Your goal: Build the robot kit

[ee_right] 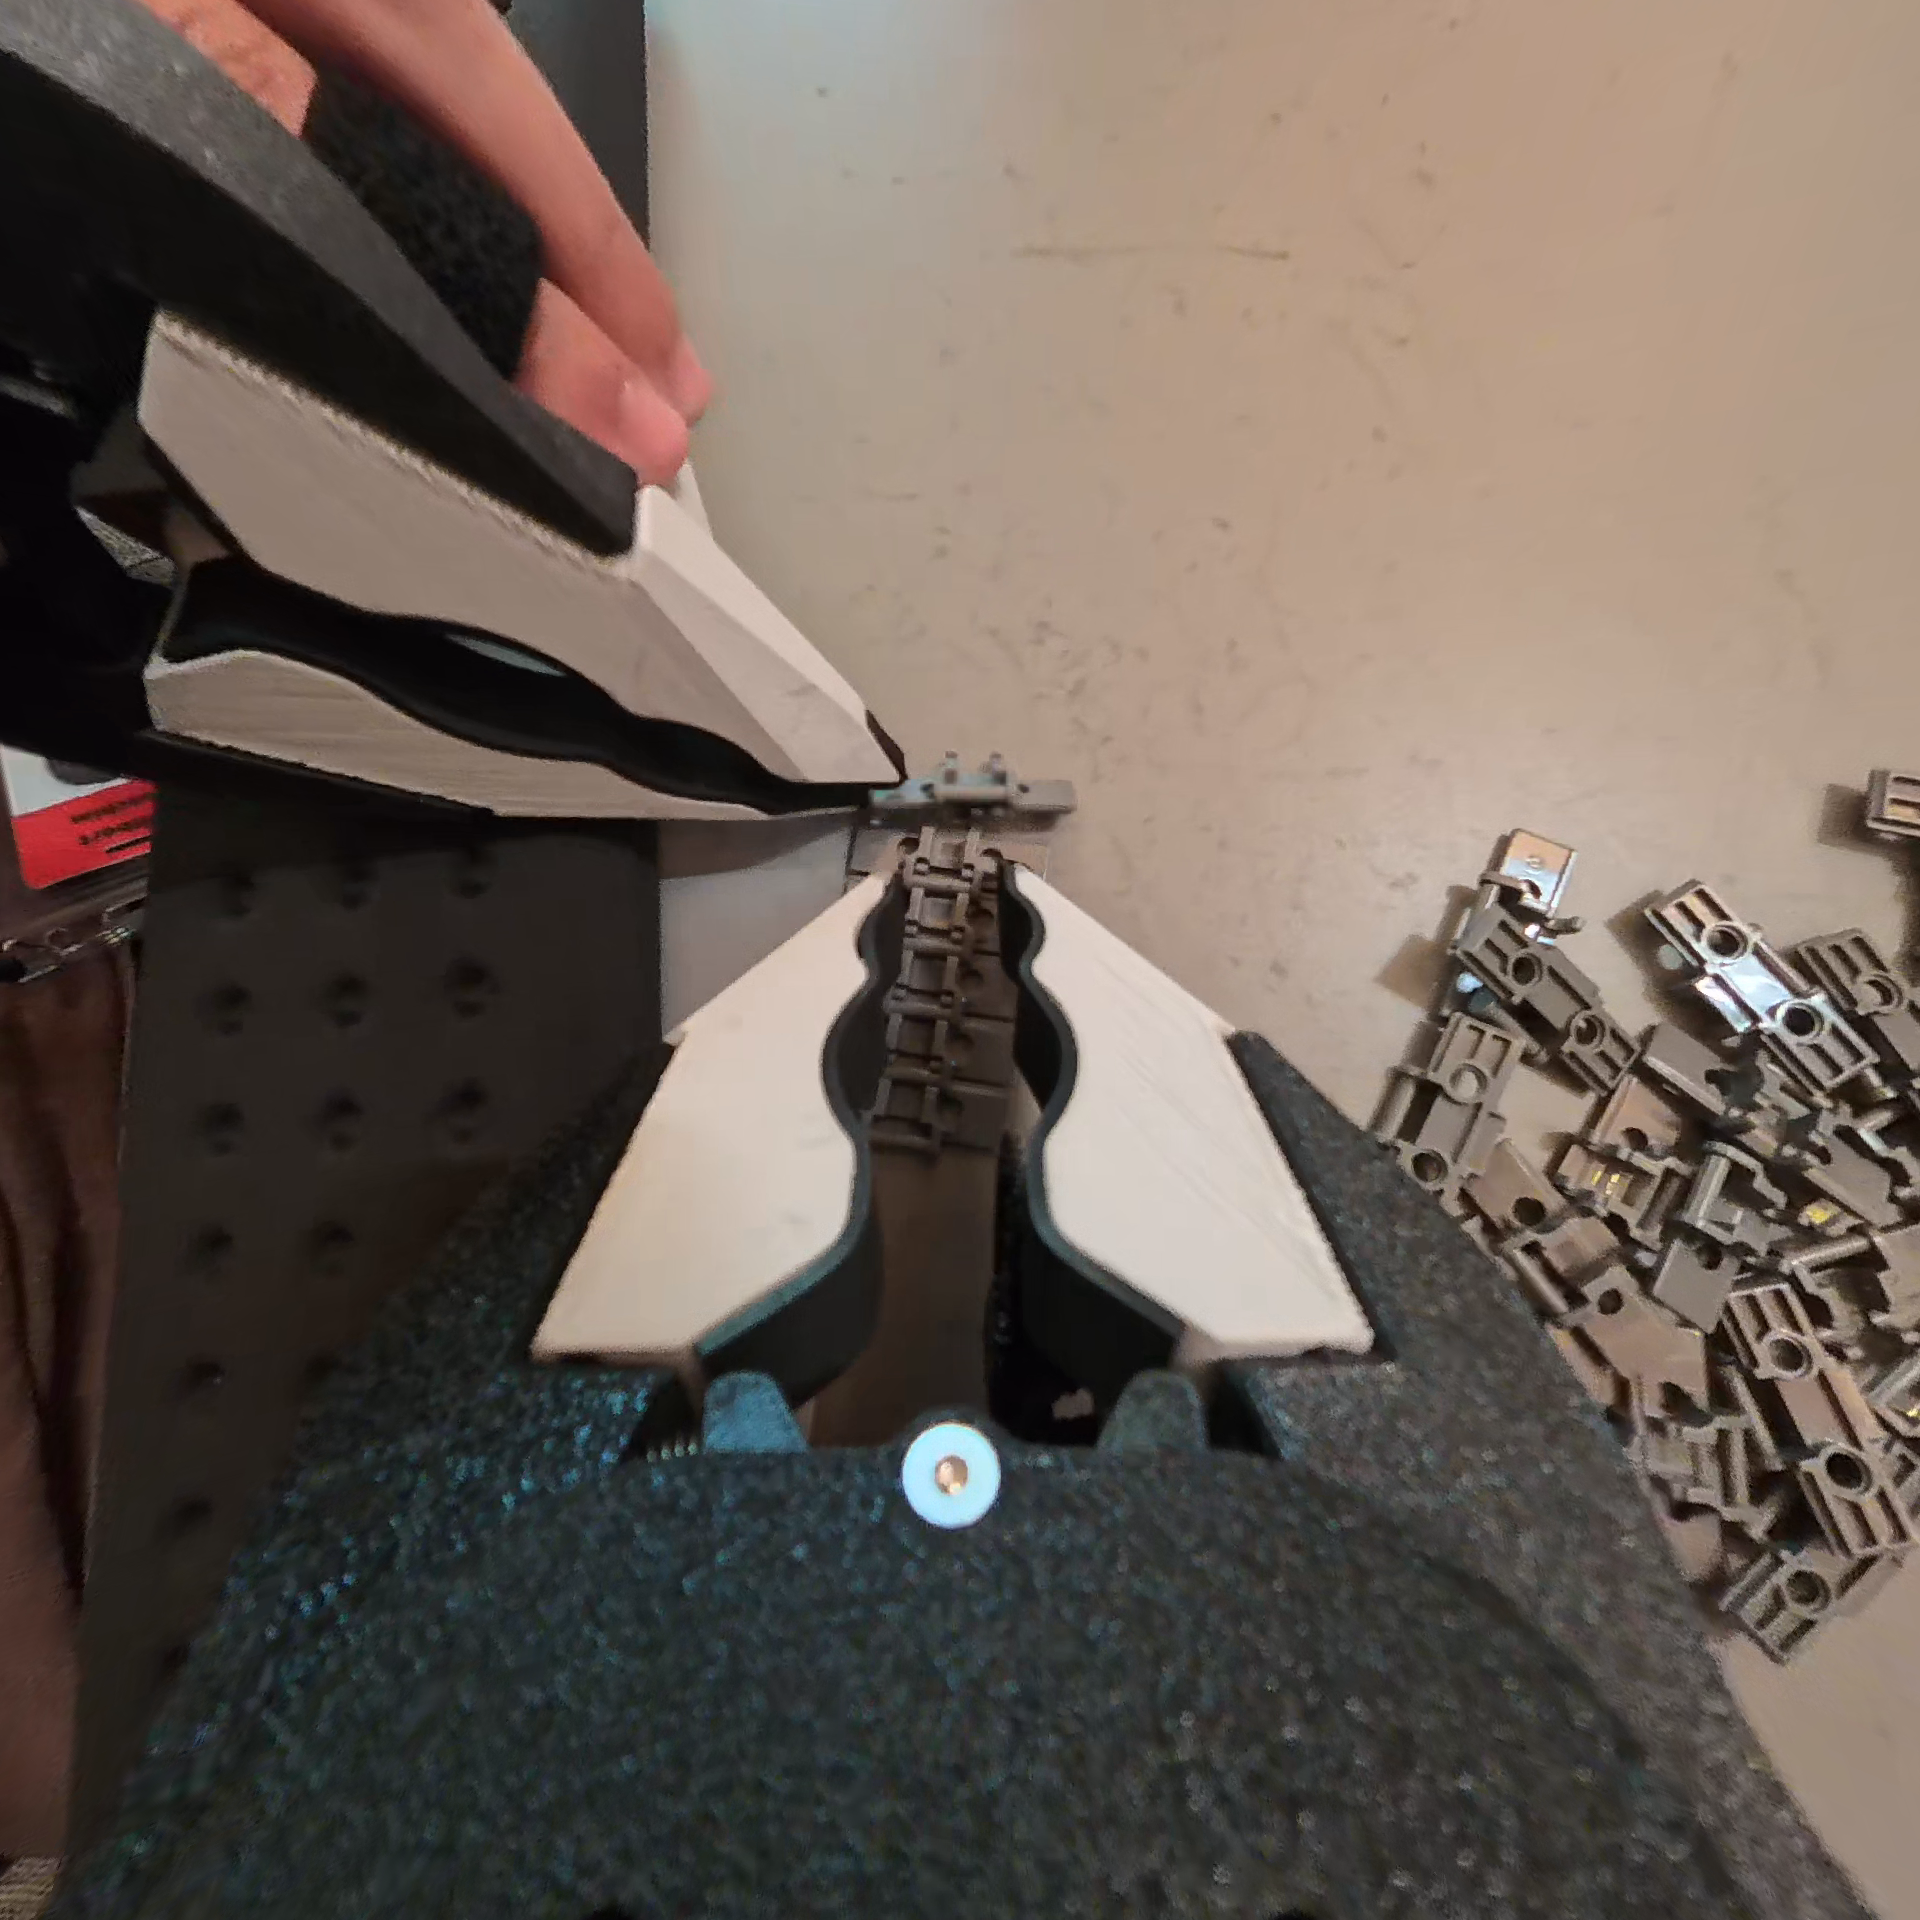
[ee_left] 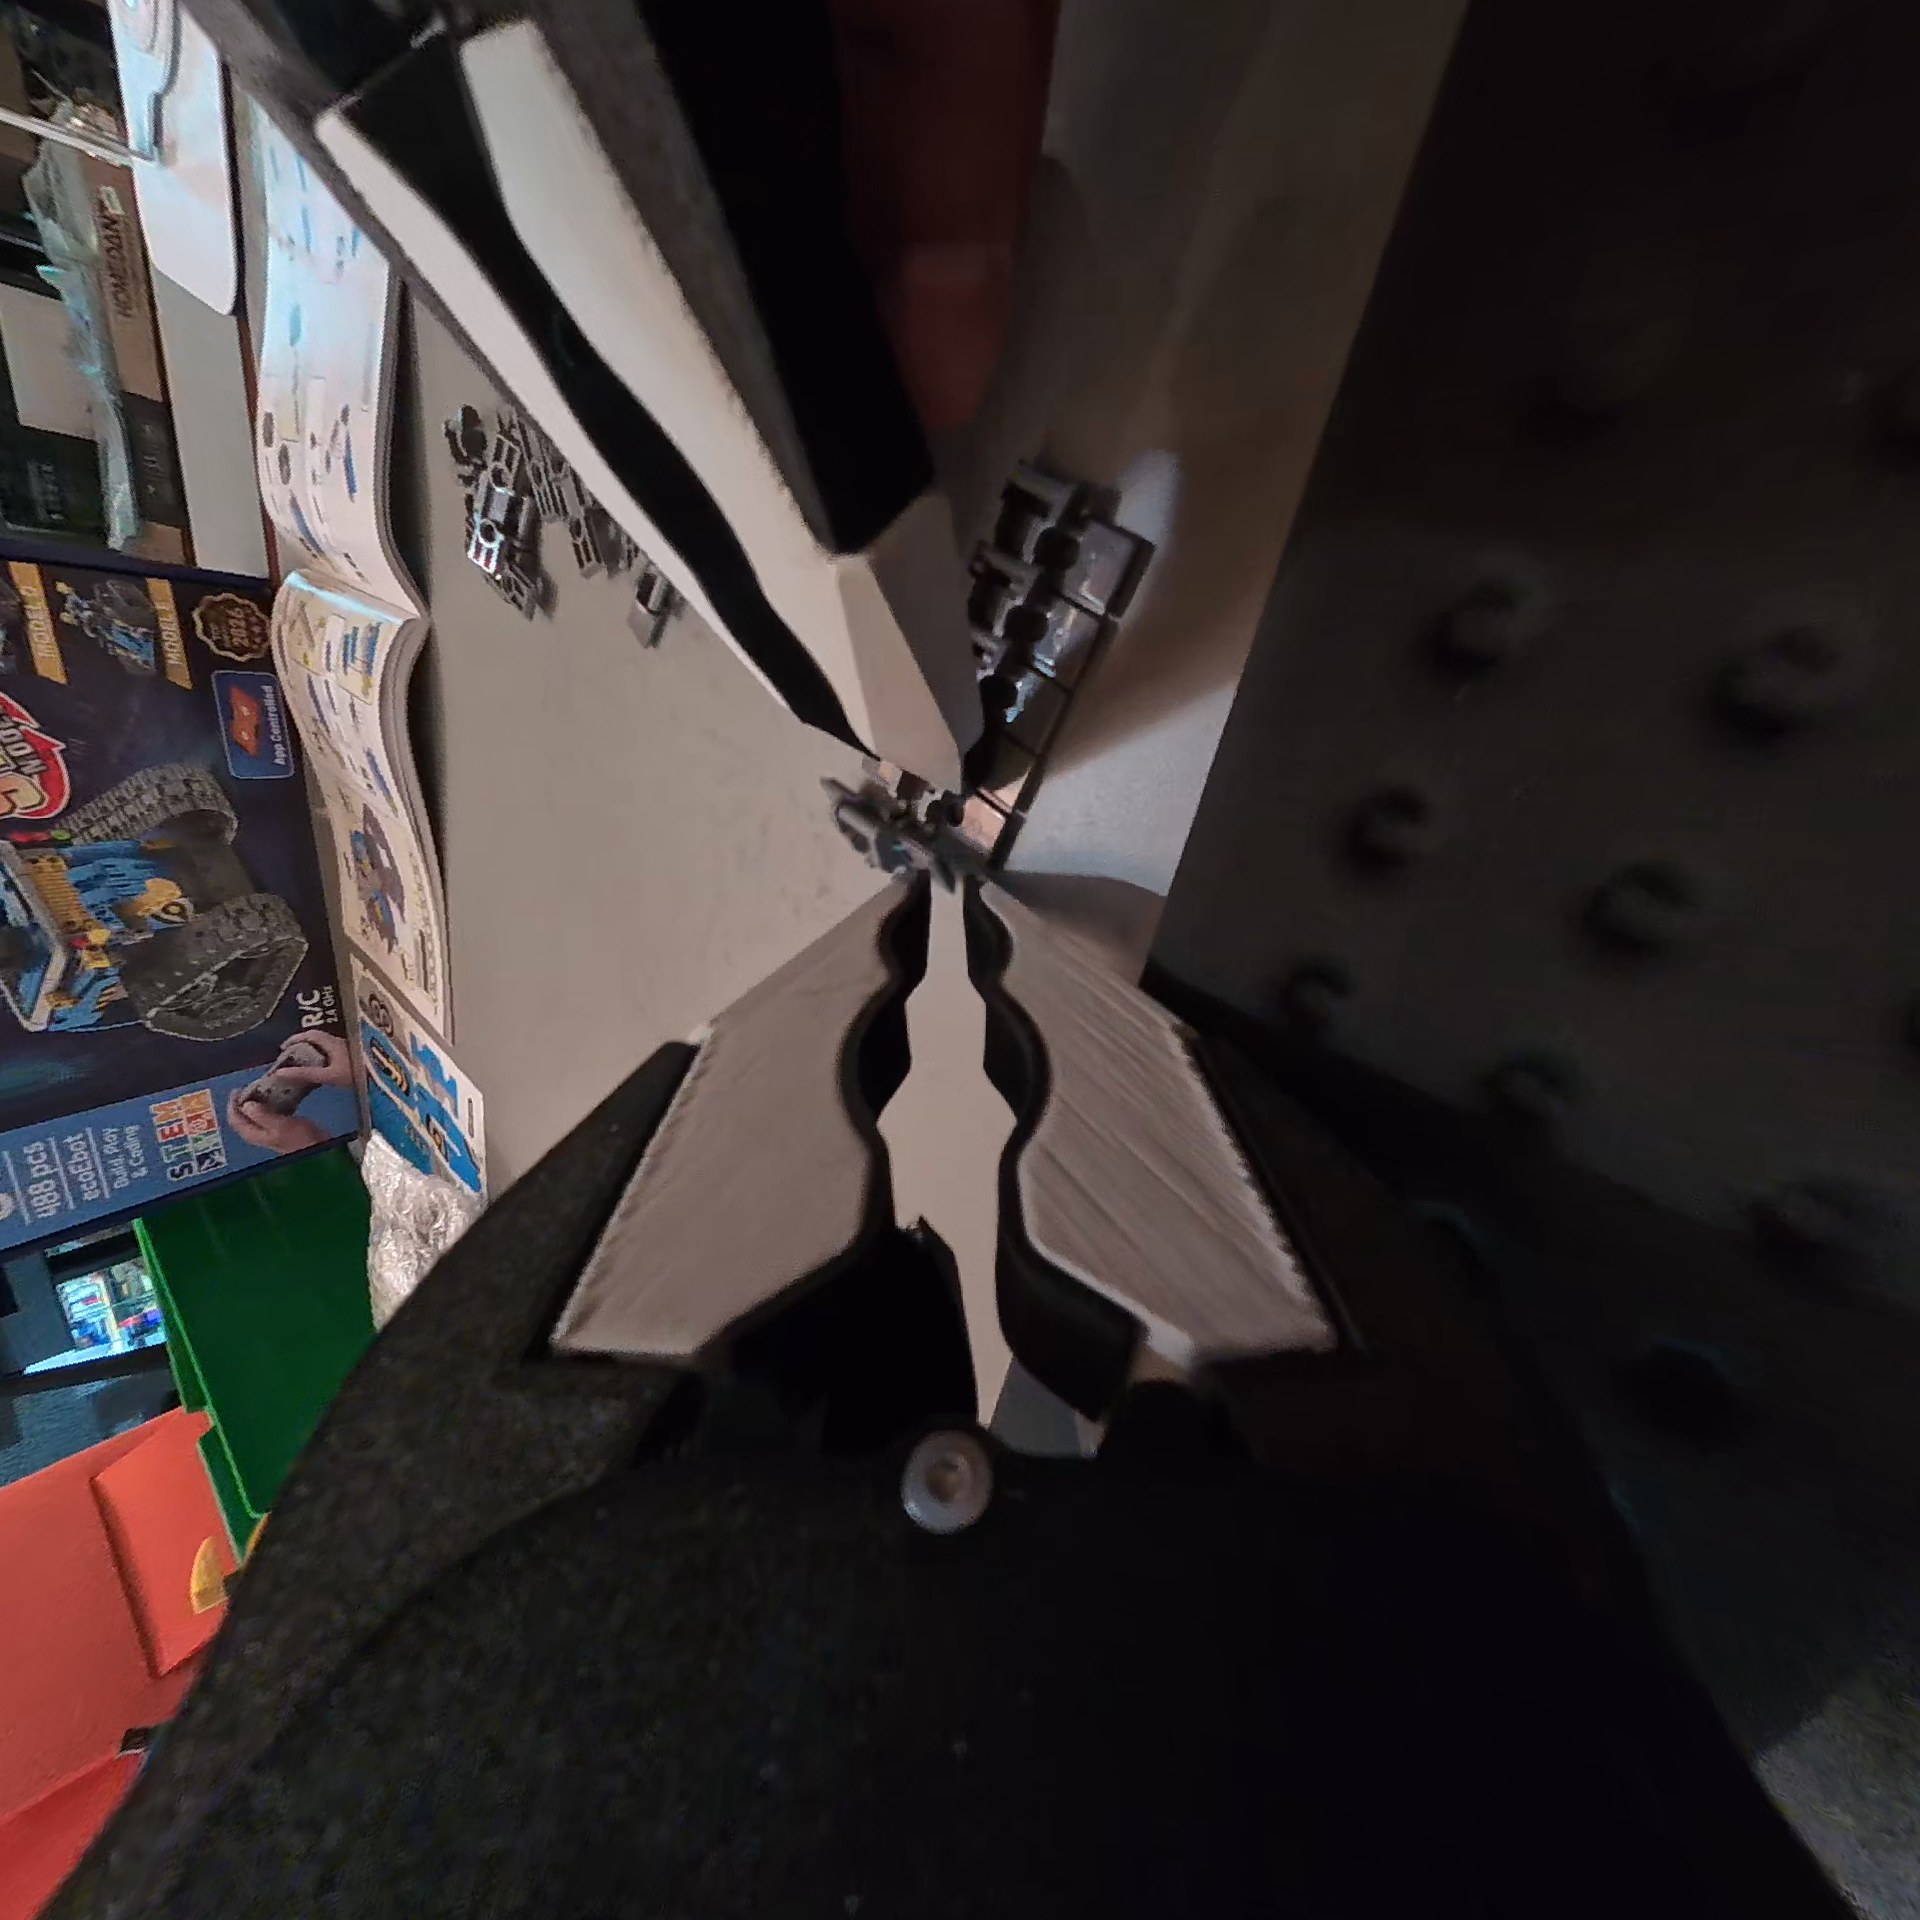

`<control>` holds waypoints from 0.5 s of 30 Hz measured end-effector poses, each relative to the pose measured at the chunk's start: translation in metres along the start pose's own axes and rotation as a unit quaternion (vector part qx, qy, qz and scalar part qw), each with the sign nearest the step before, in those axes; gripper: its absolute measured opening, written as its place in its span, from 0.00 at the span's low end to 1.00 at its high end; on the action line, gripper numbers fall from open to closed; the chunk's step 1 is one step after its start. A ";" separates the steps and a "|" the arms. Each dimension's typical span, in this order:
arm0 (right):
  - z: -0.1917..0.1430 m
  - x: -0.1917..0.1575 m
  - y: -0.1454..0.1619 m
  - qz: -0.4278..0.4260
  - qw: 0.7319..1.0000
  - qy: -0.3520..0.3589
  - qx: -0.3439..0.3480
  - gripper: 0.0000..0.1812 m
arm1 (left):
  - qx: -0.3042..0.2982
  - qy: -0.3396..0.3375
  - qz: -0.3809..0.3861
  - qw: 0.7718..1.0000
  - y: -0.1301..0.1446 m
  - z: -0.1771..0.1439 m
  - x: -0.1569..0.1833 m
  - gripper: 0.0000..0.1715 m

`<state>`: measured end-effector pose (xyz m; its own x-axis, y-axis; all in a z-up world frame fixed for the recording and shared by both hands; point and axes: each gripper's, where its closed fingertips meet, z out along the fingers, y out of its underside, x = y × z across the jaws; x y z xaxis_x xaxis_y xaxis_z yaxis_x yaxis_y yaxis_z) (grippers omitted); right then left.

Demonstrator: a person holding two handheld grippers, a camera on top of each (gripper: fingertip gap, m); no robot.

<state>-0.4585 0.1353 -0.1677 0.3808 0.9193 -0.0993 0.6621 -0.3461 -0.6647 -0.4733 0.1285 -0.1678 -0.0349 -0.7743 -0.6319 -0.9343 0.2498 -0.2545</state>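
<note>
1. Right gripper (ee_right: 948, 868), right wrist view: white fingers with black pads closed on a chain of grey track links (ee_right: 930, 997) running up the centre of the frame between the jaws
2. Top of that chain ends at a single grey link (ee_right: 971, 792) lying crosswise just above the fingertips, centre of frame
3. Left gripper (ee_right: 883, 787) comes in from the upper left of the right wrist view, tips pinched together on the left end of that crosswise link; a hand (ee_right: 582, 281) shows behind it at upper left
4. Left wrist view: left gripper (ee_left: 940, 883) fingertips nearly touching at centre frame, clamped on the small grey link (ee_left: 899, 831); a narrow gap shows lower down between the wavy pads
5. Same view: right gripper (ee_left: 966, 769) enters from the upper left, tips meeting the left gripper's at centre, track chain (ee_left: 1049, 613) beside it just right of centre
6. Pile of loose grey links (ee_right: 1704, 1195) on the beige table (ee_right: 1351, 416), right edge of the right wrist view, well apart from both grippers
7. Black studded baseplate (ee_right: 343, 1039) at left in the right wrist view, right side in the left wrist view
8. Left wrist view, left edge: open instruction booklet (ee_left: 343, 582), a blue product box (ee_left: 145, 904) below it, green and orange bins at lower left
</note>
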 end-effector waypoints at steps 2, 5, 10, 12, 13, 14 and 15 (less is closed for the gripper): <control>0.000 0.001 0.000 0.012 1.000 -0.003 0.002 0.10 | -0.004 -0.003 0.009 1.000 -0.001 0.000 0.001 0.03; 0.000 0.002 0.000 0.009 1.000 0.000 0.001 0.10 | -0.005 -0.014 0.026 1.000 -0.002 -0.001 -0.001 0.04; -0.001 0.003 0.000 -0.001 1.000 0.004 0.000 0.10 | 0.043 0.050 -0.009 0.998 -0.002 -0.016 0.000 0.08; -0.001 0.003 0.001 -0.004 1.000 0.002 0.001 0.10 | 0.090 0.118 -0.066 0.987 0.000 -0.019 -0.006 0.10; -0.001 0.003 0.001 -0.005 1.000 0.000 0.001 0.10 | 0.116 0.160 -0.097 0.975 0.002 -0.018 -0.009 0.10; -0.001 0.002 0.001 -0.006 1.000 -0.002 0.001 0.10 | 0.136 0.198 -0.127 0.962 0.003 -0.014 -0.013 0.13; -0.001 0.002 0.001 -0.007 1.000 -0.003 0.002 0.10 | 0.151 0.233 -0.150 0.949 0.005 -0.010 -0.015 0.17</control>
<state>-0.4565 0.1371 -0.1680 0.3687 0.9247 -0.0945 0.6650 -0.3334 -0.6683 -0.4805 0.1354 -0.1527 -0.0025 -0.9924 -0.1230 -0.7855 0.0780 -0.6140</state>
